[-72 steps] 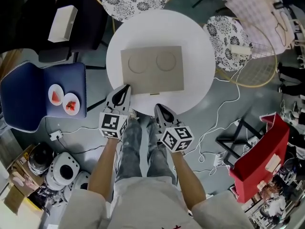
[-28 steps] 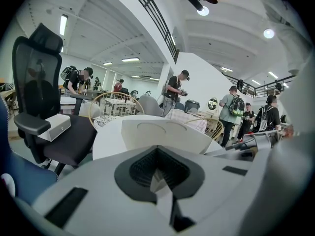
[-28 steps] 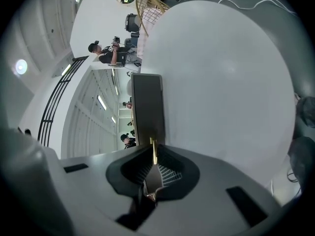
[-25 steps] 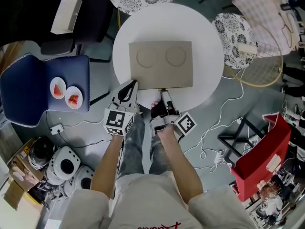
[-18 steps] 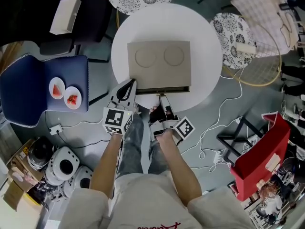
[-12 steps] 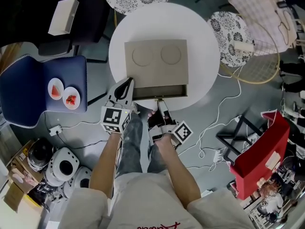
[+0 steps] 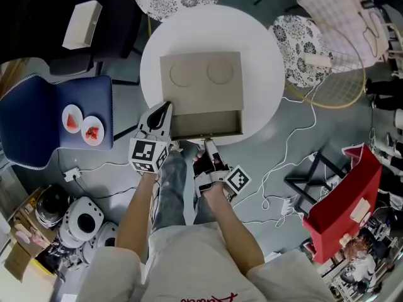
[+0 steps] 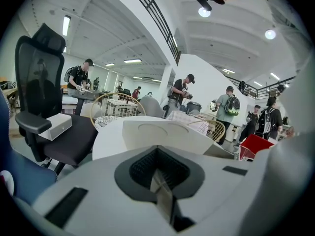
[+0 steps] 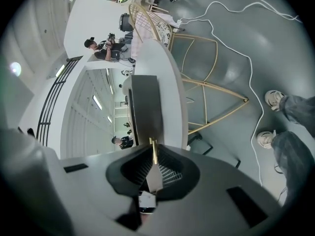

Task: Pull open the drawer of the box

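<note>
— Where is the drawer (image 7: 207, 123) at this moment?
— Partway out of the box (image 7: 201, 74), on the side nearest the person. The head view looks down into its open, shadowed inside. Its front reaches nearly to the near rim of the round white bench (image 7: 267, 55).
— And the box itself?
— Flat tan cardboard with two round outlines pressed into its lid, sitting near the middle of the bench.
— What has the right tool (image 7: 205, 142) got?
— Its jaws are nipped narrow on the thin brass pull tab (image 9: 154, 150) at the middle of the drawer front (the right gripper view shows the strip standing edge-on between the pads). That tool is rolled onto its side, so in its own view the bench and box appear turned on end.
— And the left tool (image 7: 164, 106)?
— Its jaws are pressed together with nothing between them. It points at the box's near left corner, just beside the drawer's left end. I cannot tell whether the tip touches the cardboard.
— Anything else nearby?
— A blue seat (image 7: 31, 128) well to the left carries two small plates (image 7: 65, 114) of red food. The person's jeans (image 7: 171, 181) show below both tools, and a red bin (image 7: 343, 200) stands on the floor off to the right
</note>
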